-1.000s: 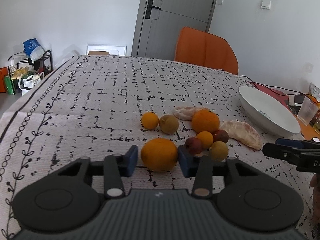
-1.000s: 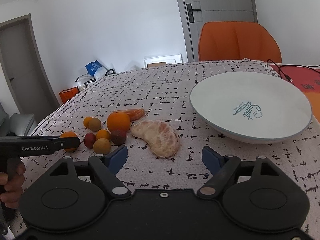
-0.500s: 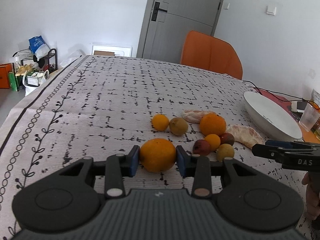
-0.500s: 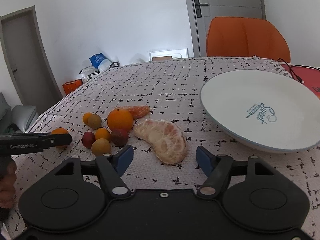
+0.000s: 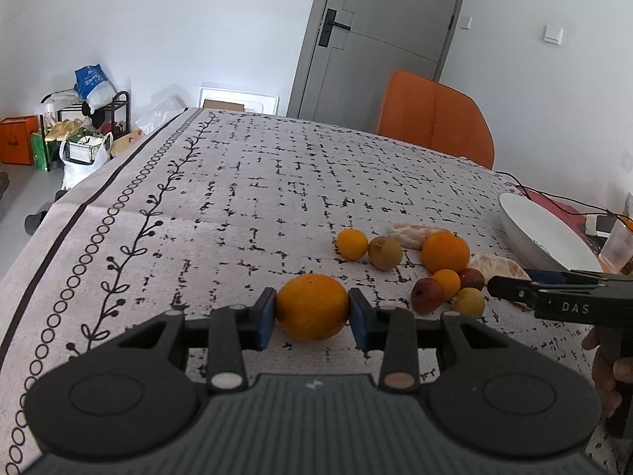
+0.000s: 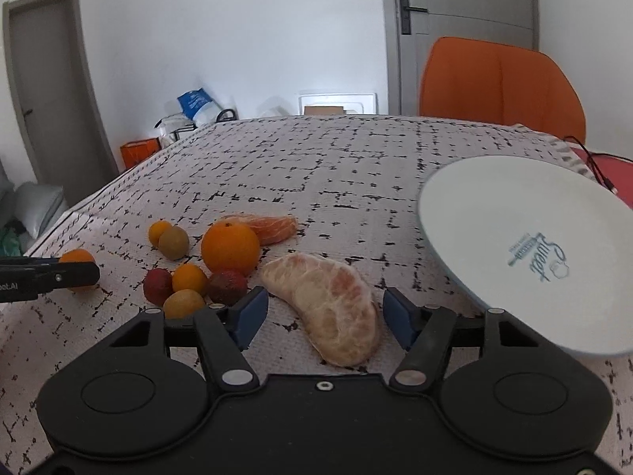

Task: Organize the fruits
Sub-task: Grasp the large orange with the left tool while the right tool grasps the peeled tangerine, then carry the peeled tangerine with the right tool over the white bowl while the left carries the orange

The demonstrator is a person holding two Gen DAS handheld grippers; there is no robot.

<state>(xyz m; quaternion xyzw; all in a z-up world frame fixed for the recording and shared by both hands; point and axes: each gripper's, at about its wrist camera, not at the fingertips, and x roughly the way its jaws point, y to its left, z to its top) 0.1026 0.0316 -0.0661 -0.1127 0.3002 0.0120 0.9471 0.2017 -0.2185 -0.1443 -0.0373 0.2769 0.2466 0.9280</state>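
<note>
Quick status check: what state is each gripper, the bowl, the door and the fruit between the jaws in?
Left gripper: shut on the large orange.
Right gripper: open, jaws just been closing around the peeled pomelo wedge, not touching.
White ceramic bowl: empty, upright.
Grey door: closed.

Round white ceramic bowl [image 6: 534, 206]: "Sweet" in blue script inside, w/ smaller print beside it, too small to read; black right gripper [image 5: 510, 283], seen from left wrist cam: "DAS" in white on its side; black left gripper [image 6: 93, 273], seen from right wrist cam: cut-off "ot.AI" at frame edge.
</note>
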